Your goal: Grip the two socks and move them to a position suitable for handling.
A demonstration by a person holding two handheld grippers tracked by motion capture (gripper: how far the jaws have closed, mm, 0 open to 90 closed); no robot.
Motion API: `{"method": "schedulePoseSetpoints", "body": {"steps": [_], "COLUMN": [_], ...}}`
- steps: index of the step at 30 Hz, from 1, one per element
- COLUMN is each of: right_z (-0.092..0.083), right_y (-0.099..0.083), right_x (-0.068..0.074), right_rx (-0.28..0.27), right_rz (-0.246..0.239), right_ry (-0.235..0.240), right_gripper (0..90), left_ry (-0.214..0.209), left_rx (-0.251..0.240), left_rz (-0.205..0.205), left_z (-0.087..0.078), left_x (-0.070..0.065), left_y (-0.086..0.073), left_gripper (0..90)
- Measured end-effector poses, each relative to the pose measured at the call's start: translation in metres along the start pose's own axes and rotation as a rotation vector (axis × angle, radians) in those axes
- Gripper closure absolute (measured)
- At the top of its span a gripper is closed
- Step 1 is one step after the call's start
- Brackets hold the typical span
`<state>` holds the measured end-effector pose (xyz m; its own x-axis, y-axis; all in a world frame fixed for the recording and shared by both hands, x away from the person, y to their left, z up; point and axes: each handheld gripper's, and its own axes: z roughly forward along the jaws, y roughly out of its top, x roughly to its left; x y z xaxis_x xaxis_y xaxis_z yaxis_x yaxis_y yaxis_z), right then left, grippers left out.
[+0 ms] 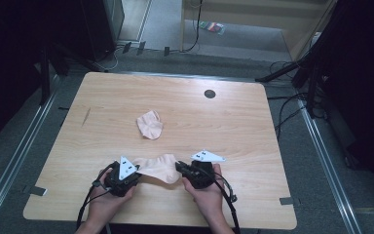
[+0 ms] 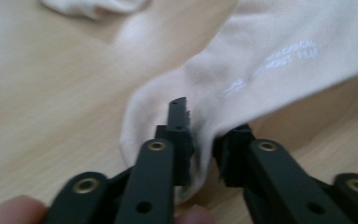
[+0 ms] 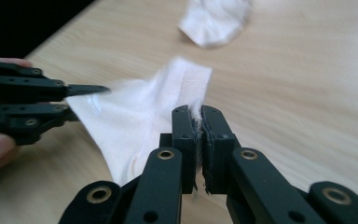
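A pale pink sock (image 1: 160,168) hangs stretched between my two grippers near the table's front edge. My left gripper (image 1: 139,173) pinches its left end; in the left gripper view the fabric (image 2: 261,70) is bunched between the jaws of that gripper (image 2: 203,140). My right gripper (image 1: 179,168) is shut on the ribbed cuff edge, which is squeezed thin between its pads (image 3: 200,130). The right gripper view also has the sock (image 3: 140,116) spread toward the left gripper (image 3: 88,100). A second, crumpled sock (image 1: 150,124) lies mid-table, apart from both grippers.
The wooden table (image 1: 224,126) has a dark round hole (image 1: 210,93) near its far edge. Cables and dark stands surround the table on the floor. The crumpled sock shows blurred at the top of both gripper views (image 2: 93,5) (image 3: 214,21).
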<state>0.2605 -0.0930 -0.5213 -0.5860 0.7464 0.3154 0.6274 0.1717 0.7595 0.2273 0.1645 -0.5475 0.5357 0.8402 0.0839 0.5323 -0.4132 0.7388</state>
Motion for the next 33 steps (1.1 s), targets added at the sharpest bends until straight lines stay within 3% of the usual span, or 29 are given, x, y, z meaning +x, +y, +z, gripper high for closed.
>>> {"method": "schedulePoseSetpoints", "body": {"steps": [1,3,4,6,8,10,11,14,16,17,18,21,24,27,28,29,30,33], "right_z": [0.000,0.002,0.003,0.005,0.005,0.003,0.001,-0.008,-0.015,-0.018,-0.020,-0.016,-0.003,0.003,0.004,0.004,0.004,0.002], "right_y": [0.000,-0.004,-0.005,-0.006,-0.006,-0.005,-0.004,0.000,0.001,0.001,0.000,-0.003,-0.009,-0.011,-0.013,-0.013,-0.013,-0.013], "right_x": [0.000,-0.012,-0.016,-0.025,-0.031,-0.034,-0.036,-0.044,-0.049,-0.051,-0.052,-0.048,-0.035,-0.030,-0.027,-0.027,-0.026,-0.026], "right_rx": [0.000,0.030,0.051,0.102,0.103,0.091,0.081,0.047,0.023,0.015,0.011,0.031,0.070,0.085,0.082,0.082,0.080,0.081], "right_rz": [0.000,-0.005,-0.012,-0.048,-0.054,-0.068,-0.065,-0.034,-0.004,0.017,0.033,0.027,-0.032,-0.065,-0.082,-0.082,-0.081,-0.079], "right_ry": [0.000,-0.020,-0.030,-0.049,-0.061,-0.080,-0.087,-0.103,-0.113,-0.107,-0.083,-0.066,-0.095,-0.121,-0.157,-0.157,-0.153,-0.148], "right_gripper": [86.3,86.3,86.2,85.8,83.5,77.6,70.5,56.3,54.9,55.1,55.0,54.3,56.1,59.1,70.1,70.1,84.9,89.7], "left_ry": [-0.020,-0.038,-0.075,-0.154,-0.183,-0.219,-0.235,-0.295,-0.275,-0.264,-0.219,-0.203,-0.193,-0.186,-0.197,-0.197,-0.201,-0.193], "left_rx": [0.002,-0.003,-0.007,-0.033,-0.057,-0.088,-0.105,-0.163,-0.184,-0.184,-0.153,-0.119,-0.091,-0.071,-0.042,-0.042,-0.038,-0.045], "left_rz": [0.007,0.026,0.033,0.019,0.003,-0.035,-0.062,-0.176,-0.273,-0.300,-0.316,-0.306,-0.305,-0.290,-0.283,-0.283,-0.277,-0.281], "left_z": [0.001,0.000,0.000,-0.002,-0.005,-0.009,-0.011,-0.015,-0.014,-0.012,-0.006,0.000,0.007,0.011,0.015,0.015,0.016,0.014], "left_x": [0.000,-0.001,0.000,0.005,0.011,0.021,0.027,0.045,0.055,0.057,0.056,0.051,0.043,0.040,0.037,0.037,0.036,0.037], "left_y": [0.000,0.001,0.001,0.000,0.000,0.000,0.000,0.000,-0.001,-0.001,-0.001,-0.001,0.001,0.002,0.002,0.002,0.002,0.003], "left_gripper": [75.1,67.0,63.1,56.2,48.9,44.3,41.7,39.6,40.7,42.7,46.9,52.9,64.6,68.9,75.3,78.7,82.0,87.6]}}
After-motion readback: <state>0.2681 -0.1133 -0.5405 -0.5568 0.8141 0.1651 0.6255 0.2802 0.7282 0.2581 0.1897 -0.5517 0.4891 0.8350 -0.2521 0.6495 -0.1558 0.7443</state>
